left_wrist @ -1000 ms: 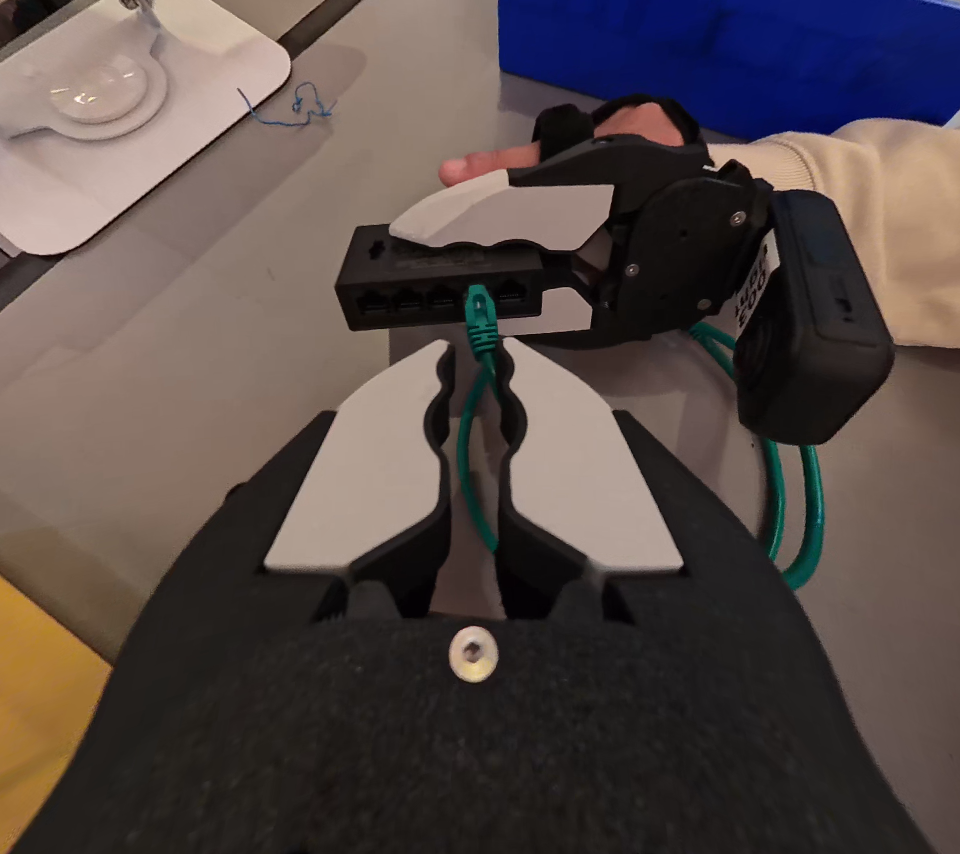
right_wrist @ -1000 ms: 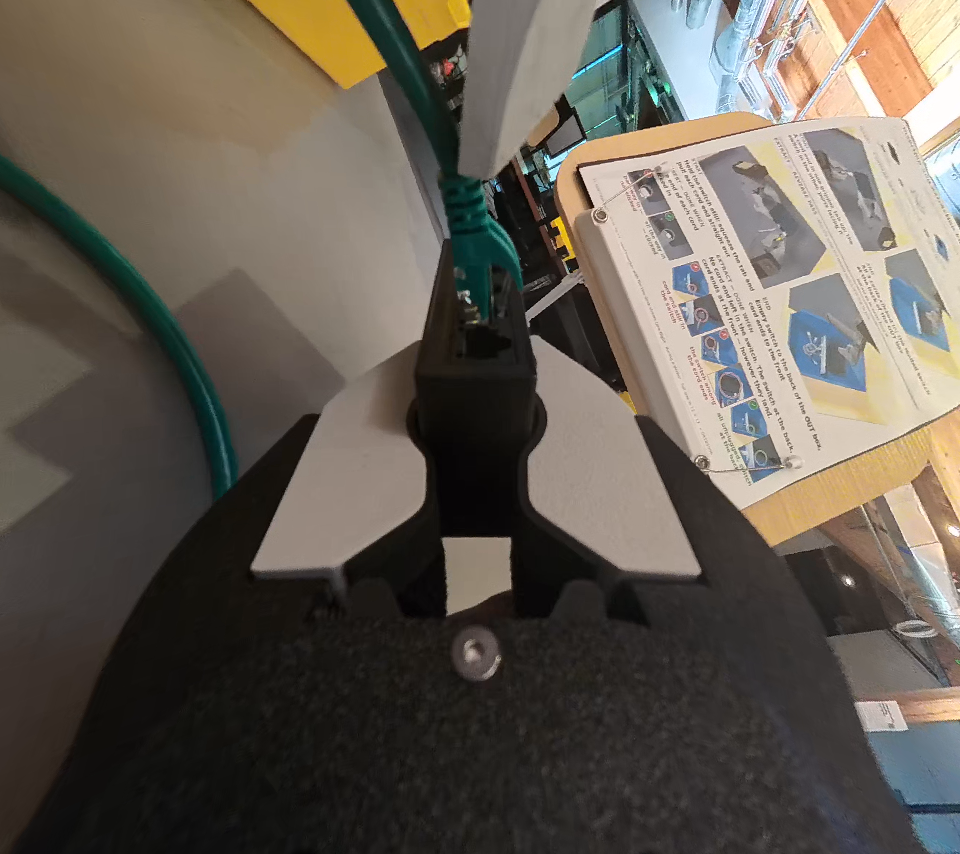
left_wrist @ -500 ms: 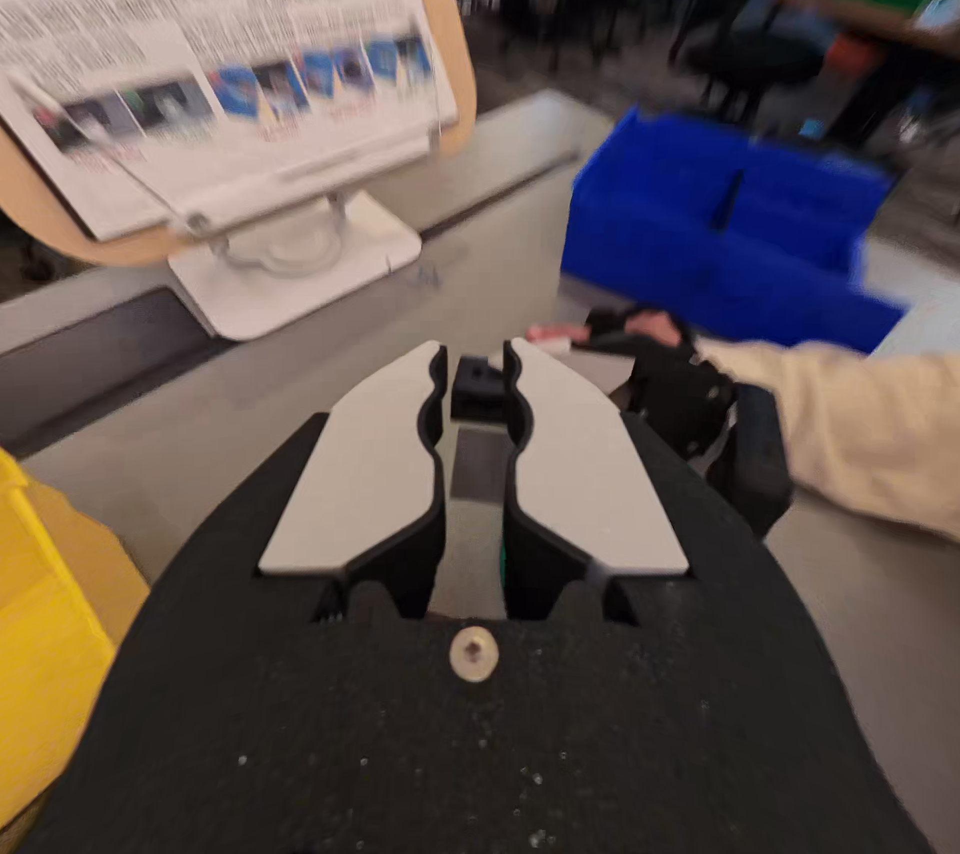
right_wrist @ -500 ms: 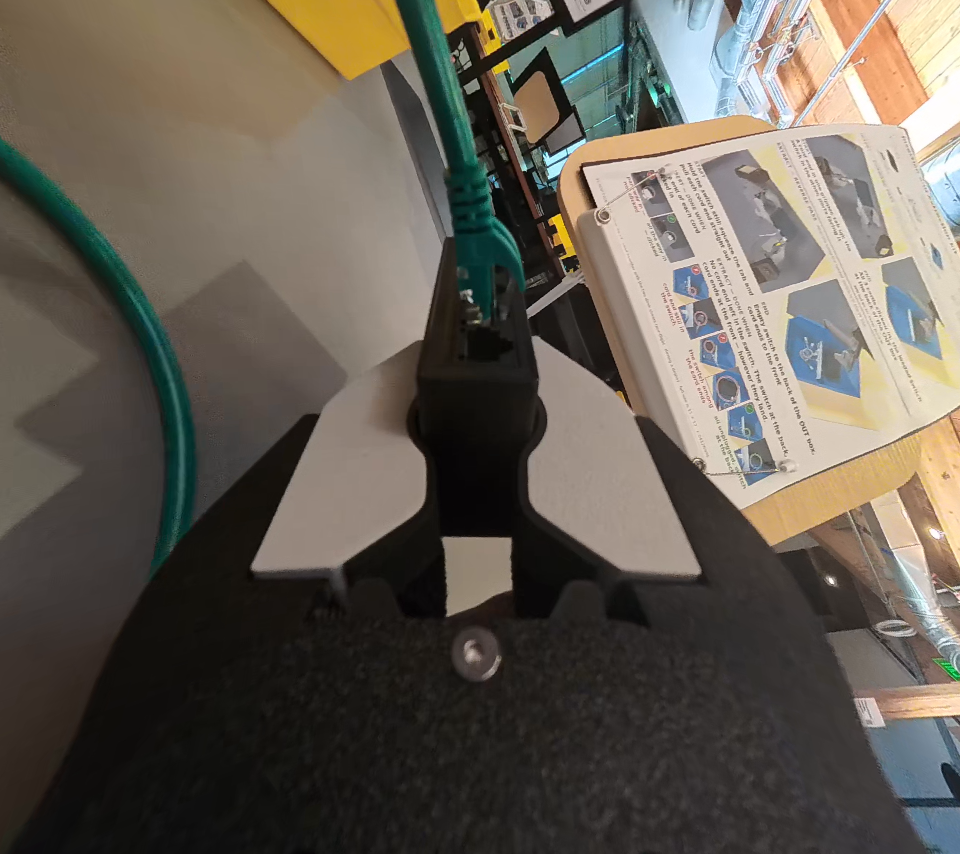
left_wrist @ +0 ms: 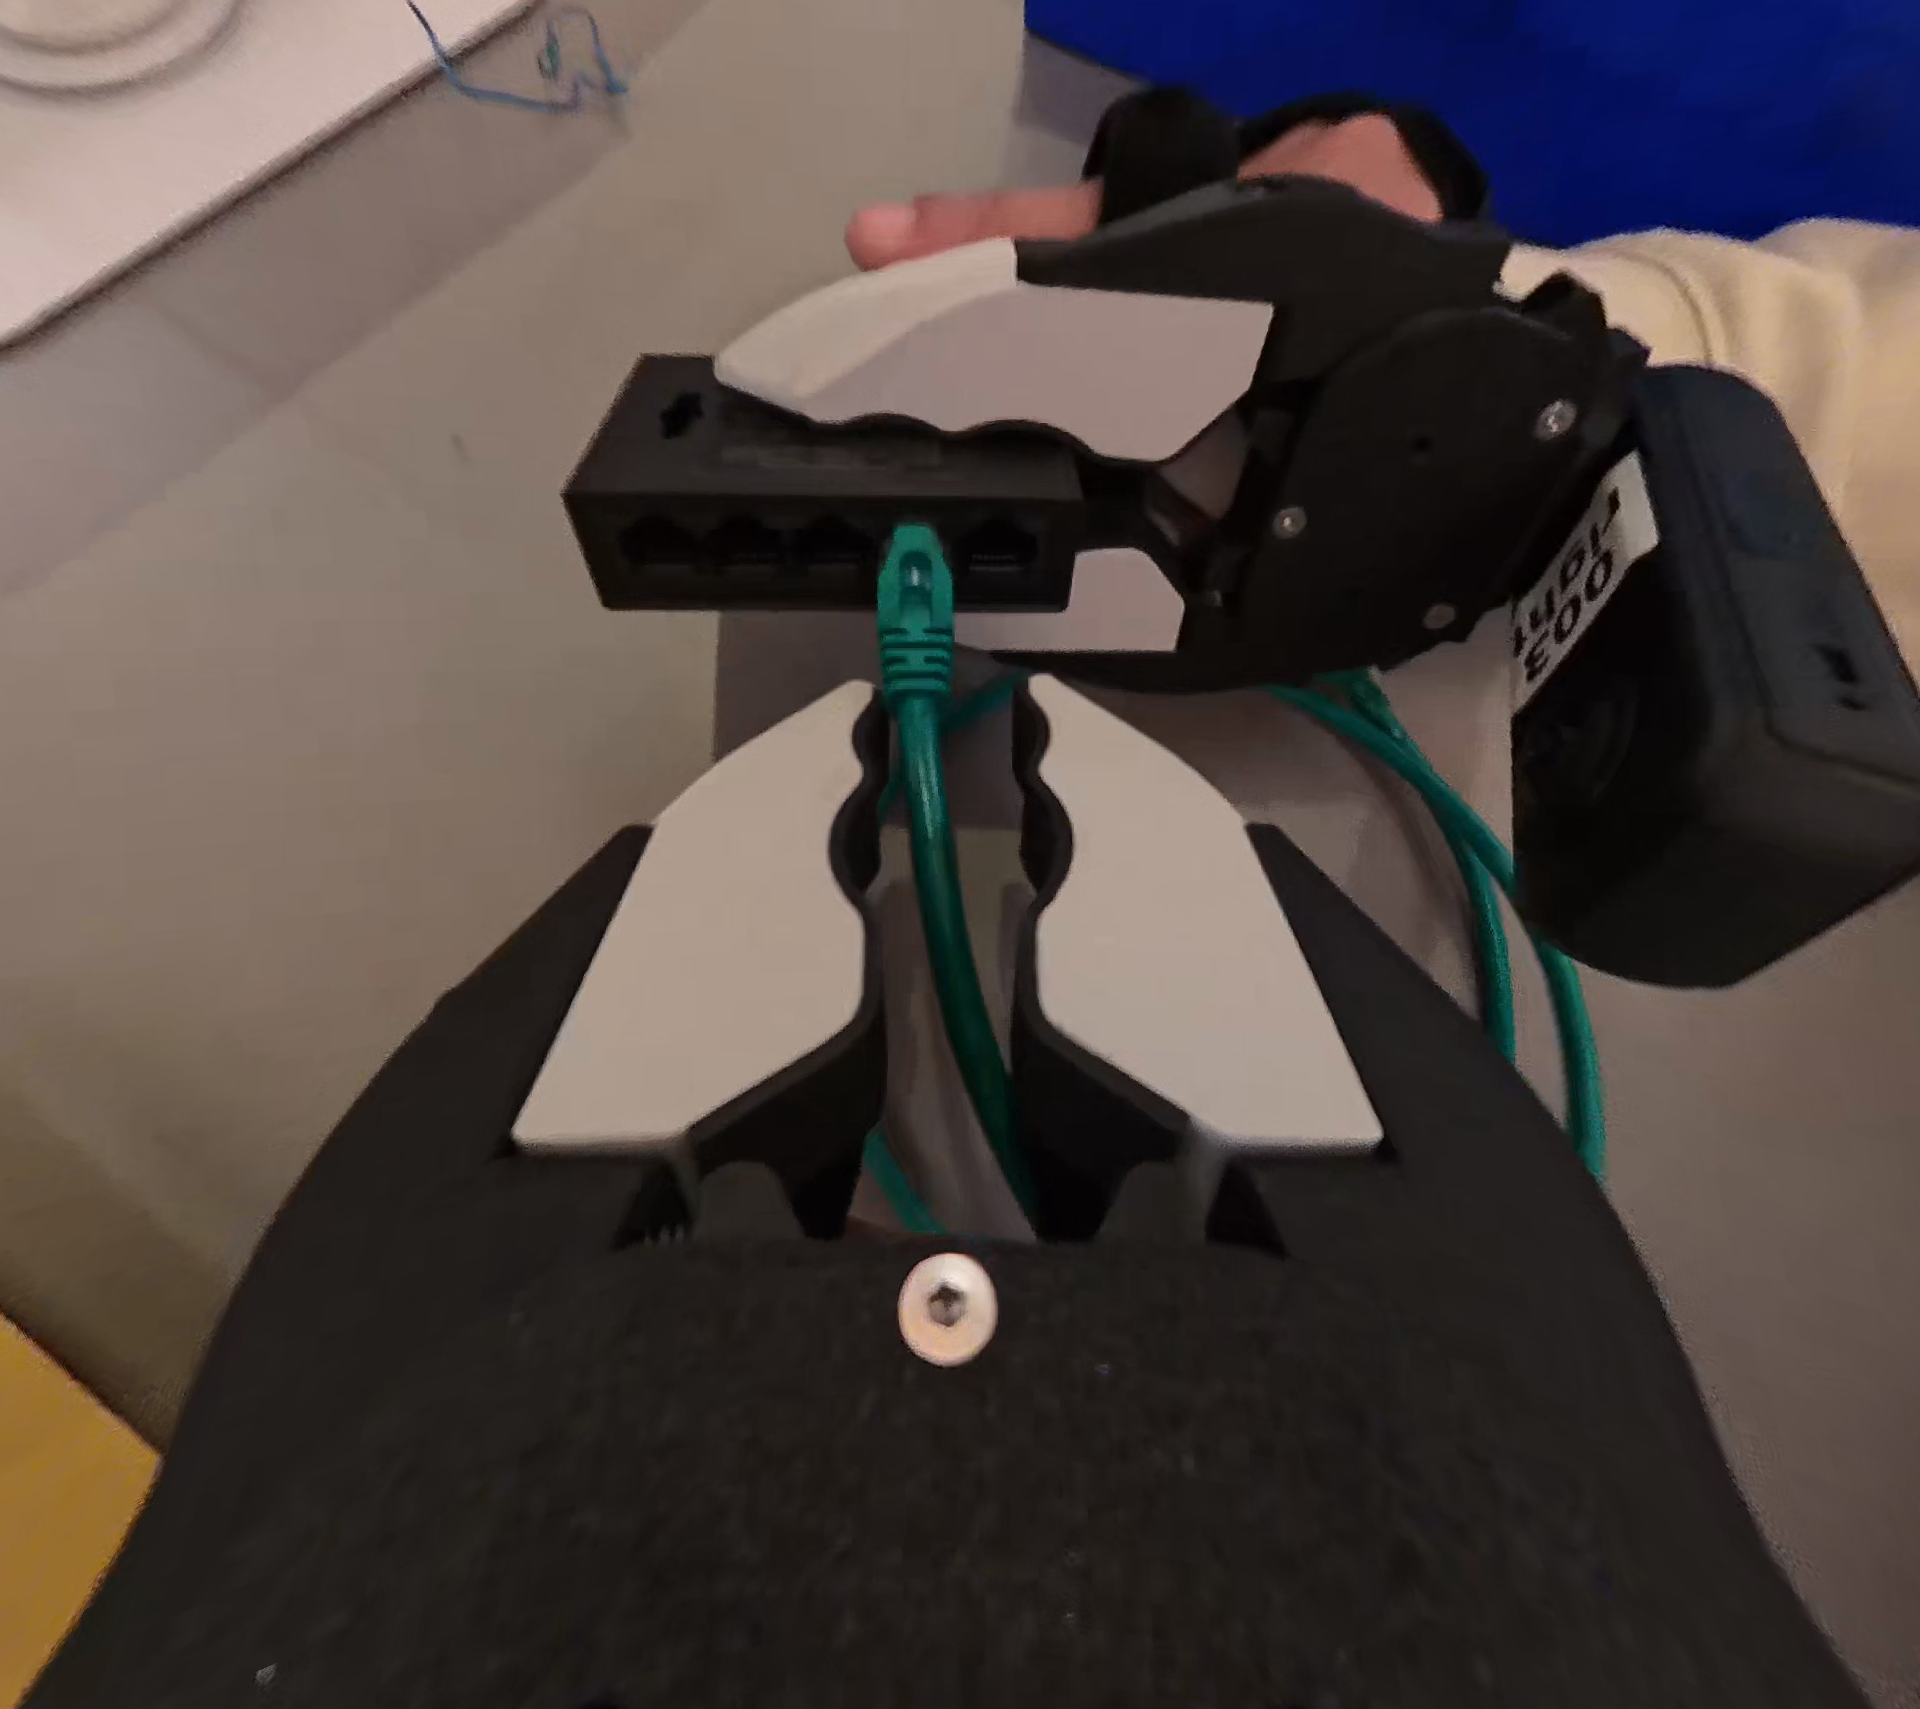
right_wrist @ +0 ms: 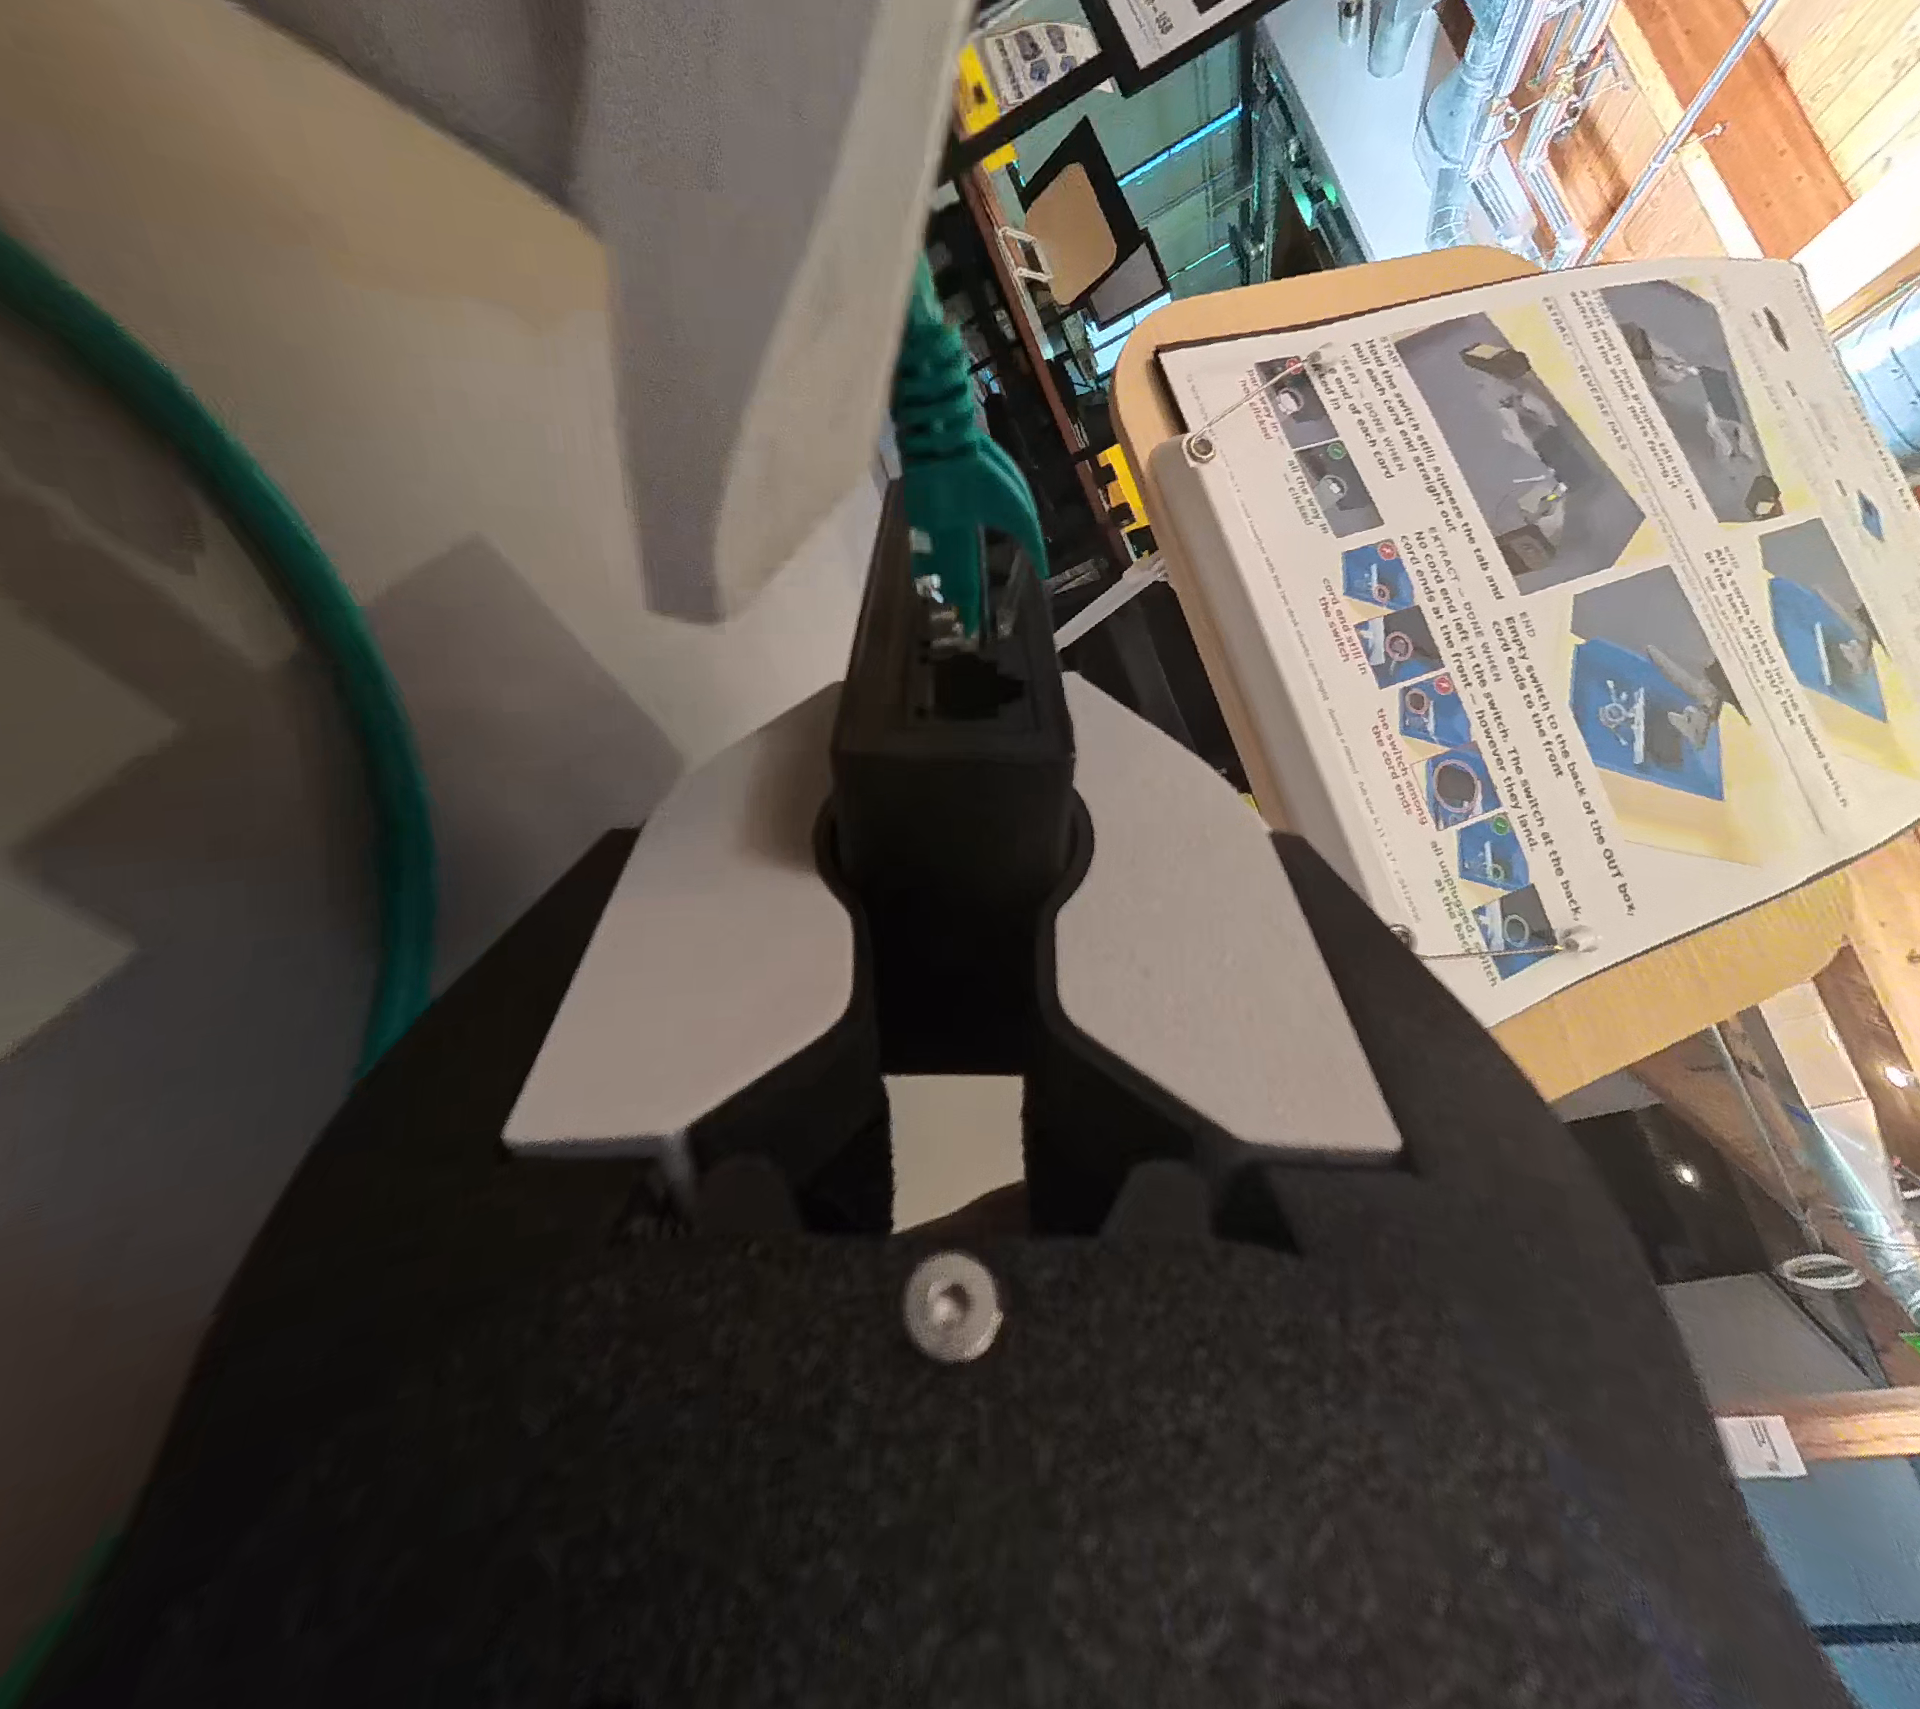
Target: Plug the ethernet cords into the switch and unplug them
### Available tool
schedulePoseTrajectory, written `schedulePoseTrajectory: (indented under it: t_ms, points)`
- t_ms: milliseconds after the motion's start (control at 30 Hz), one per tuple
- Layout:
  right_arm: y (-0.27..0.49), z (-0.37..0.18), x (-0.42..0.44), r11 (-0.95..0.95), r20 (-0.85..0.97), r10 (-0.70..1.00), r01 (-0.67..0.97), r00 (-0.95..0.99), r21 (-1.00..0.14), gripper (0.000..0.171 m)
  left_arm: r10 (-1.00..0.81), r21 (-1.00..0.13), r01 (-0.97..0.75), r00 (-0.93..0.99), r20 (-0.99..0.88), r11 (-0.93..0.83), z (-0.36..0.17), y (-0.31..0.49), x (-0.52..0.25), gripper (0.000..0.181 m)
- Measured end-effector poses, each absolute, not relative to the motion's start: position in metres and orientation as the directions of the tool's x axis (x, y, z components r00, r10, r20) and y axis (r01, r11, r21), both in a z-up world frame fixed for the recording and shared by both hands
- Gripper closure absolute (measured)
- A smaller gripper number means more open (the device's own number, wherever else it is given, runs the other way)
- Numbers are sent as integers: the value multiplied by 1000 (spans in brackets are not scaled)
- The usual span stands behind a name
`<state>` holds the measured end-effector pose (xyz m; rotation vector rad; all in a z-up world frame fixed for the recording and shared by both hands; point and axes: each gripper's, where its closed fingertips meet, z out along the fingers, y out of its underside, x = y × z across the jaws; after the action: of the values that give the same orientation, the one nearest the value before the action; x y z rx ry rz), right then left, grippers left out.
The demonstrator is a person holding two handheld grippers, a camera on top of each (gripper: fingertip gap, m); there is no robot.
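Gripping the boxy black switch (left_wrist: 821,537), green ribbed cord (left_wrist: 914,631) plugged.

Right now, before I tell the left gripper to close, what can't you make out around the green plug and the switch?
- Left wrist view: whether the green plug is fully latched in the switch; its boot covers the port.
- Right wrist view: the cord behind the plug, hidden by the left gripper's finger.
- Left wrist view: the green cord loops under the right gripper; its other end is unseen.
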<state>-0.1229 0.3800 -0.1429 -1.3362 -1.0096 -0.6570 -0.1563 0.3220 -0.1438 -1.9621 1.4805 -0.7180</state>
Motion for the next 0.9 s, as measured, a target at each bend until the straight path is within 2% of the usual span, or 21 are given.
schedulePoseTrajectory:
  t_ms: [133,233,367,533,900]
  points:
    - [380,-143,-123,163,877,162,864,452,-476,141,-967,-786,-591,253,31,-180,-125,328,-153,162]
    - [381,-142,-124,165,871,165,858,462,-486,141,-965,-789,-590,263,12,-171,-125,332,-152,170]
    - [380,-142,-124,166,875,163,861,457,-481,141,-965,-790,-586,261,23,-177,-126,331,-153,170]
    - [377,-143,-128,191,884,167,866,436,-463,142,-972,-777,-620,230,-50,-107,-128,326,-154,170]
    - [376,-140,-127,192,883,153,863,444,-468,143,-980,-795,-596,200,-9,-115,-127,326,-151,171]
